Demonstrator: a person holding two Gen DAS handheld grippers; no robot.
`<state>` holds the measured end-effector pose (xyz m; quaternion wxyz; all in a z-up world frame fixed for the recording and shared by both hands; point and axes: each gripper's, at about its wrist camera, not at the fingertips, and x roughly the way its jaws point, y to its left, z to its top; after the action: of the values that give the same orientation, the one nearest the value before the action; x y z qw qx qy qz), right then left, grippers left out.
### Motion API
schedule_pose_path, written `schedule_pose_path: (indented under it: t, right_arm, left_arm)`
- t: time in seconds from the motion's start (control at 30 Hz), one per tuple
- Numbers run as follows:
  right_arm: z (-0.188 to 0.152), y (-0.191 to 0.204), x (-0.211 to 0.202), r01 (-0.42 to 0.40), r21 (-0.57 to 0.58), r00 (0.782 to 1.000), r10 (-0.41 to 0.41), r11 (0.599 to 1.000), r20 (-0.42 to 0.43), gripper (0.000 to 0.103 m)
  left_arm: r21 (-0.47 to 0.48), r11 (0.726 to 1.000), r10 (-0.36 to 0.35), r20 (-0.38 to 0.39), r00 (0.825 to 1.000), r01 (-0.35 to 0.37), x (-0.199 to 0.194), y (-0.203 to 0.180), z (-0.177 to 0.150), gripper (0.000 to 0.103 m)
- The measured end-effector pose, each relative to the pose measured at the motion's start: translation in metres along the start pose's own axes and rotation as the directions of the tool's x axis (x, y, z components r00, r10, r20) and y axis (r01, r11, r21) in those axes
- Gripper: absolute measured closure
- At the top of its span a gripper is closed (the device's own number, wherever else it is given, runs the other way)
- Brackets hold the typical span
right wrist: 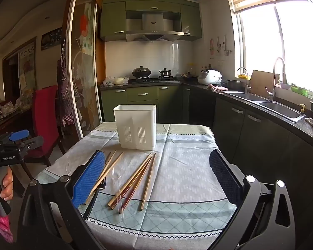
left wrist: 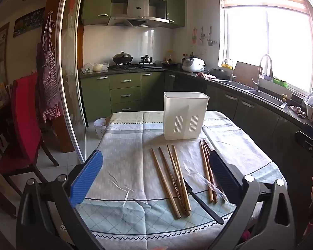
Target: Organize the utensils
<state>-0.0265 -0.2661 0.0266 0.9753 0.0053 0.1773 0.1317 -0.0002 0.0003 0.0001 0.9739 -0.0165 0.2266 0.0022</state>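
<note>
The utensils lie loose on the cloth-covered table (left wrist: 125, 166), just on the near side of the white slotted utensil holder (left wrist: 185, 115), which stands upright toward twelve o'clock in both wrist views. In the left wrist view a fan of wooden chopsticks (left wrist: 171, 179) spreads at about six o'clock from the holder, with a second bundle of chopsticks (left wrist: 207, 173) at its five o'clock; a clear plastic spoon (left wrist: 200, 177) lies across that bundle, and a black-handled utensil (left wrist: 204, 204) points toward the near table edge. The chopsticks look light, stiff and thin, likely to roll or scissor apart, so a pinch near mid-length, across the grain, seems the safest hold; several overlap and may come up together. The clear spoon looks light, slick and somewhat brittle; its handle, where it rides above the sticks, offers the easiest purchase. The holder seems light enough to tip if a stick is jabbed against its rim. The left gripper (left wrist: 156, 173) hovers over the table with its fingers spread as wide as they go, nothing between them, touching nothing. The right gripper (right wrist: 156, 177) is likewise fully spread and empty, its blue pad (right wrist: 89, 179) in front of the left chopstick fan at nine o'clock.
</note>
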Motion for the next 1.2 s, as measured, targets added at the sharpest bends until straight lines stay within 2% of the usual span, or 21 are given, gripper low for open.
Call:
schedule_pose_path:
  t: [1.2]
  right_arm:
    - [-0.0014,-0.0008,0.0043,0.008,-0.006,1.000,-0.008,1.000,-0.014,0.004]
  left_arm:
    - [-0.006,1.000,-0.002,-0.003,1.000,0.002,-0.0010,0.0038,0.0017,0.006]
